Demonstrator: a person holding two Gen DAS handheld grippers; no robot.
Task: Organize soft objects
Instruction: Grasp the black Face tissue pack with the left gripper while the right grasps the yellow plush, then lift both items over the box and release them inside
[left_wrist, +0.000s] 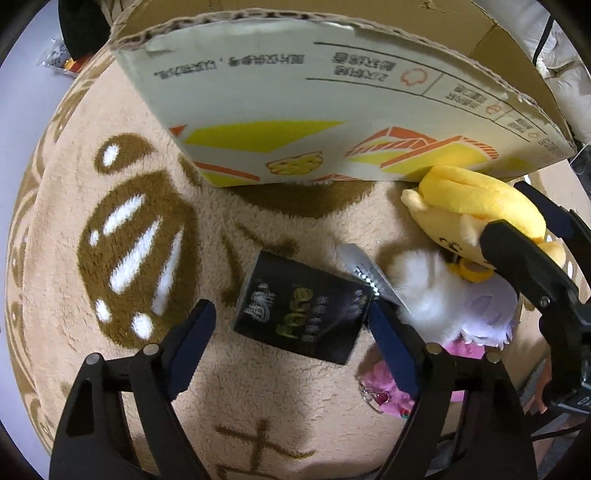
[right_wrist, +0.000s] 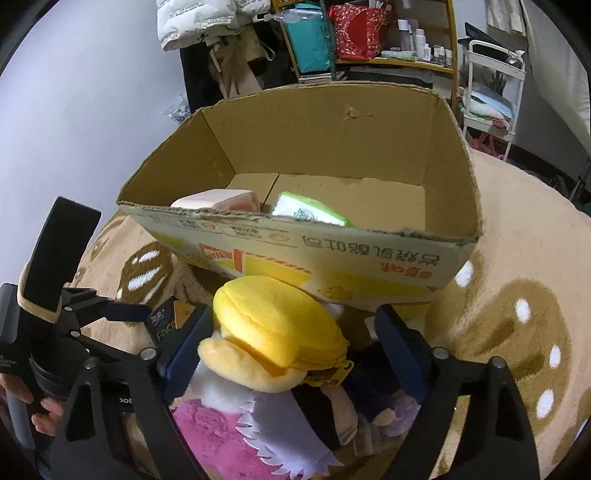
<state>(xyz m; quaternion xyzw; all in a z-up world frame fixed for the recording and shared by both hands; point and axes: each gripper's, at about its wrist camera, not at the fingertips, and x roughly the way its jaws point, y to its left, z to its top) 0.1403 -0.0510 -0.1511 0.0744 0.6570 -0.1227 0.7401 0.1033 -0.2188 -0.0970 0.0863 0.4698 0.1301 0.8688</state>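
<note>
Through my left tongs (left_wrist: 291, 325) I look straight down on the beige rug (left_wrist: 110, 369) with its brown pattern. My two blue pads stand apart on either side of a black tissue pack (left_wrist: 303, 314), the right pad just at its edge and the left one short of it, so nothing is clamped yet; I set them across the short width because I judge the soft pack will squeeze best that way. Just right of the pack lies the heap of plush toys, the yellow plush (left_wrist: 476, 206) on top, with my other tongs reaching in over it. The cardboard box (left_wrist: 332, 110) stands at the far side, its printed wall towards me. Through my right tongs (right_wrist: 291, 350) the yellow plush (right_wrist: 273, 328) sits between the pads, which stand open; the left pad is against its side, while the right pad is clear of it, so I count it as not gripped. Under it are a pink plush (right_wrist: 207, 435) and a white fringed one. The cardboard box (right_wrist: 332, 254) is just beyond, open-topped, with a pink-and-white roll (right_wrist: 214, 201) and a green pack (right_wrist: 310, 212) already inside near its front wall, which is where I judge these pieces belong.
</note>
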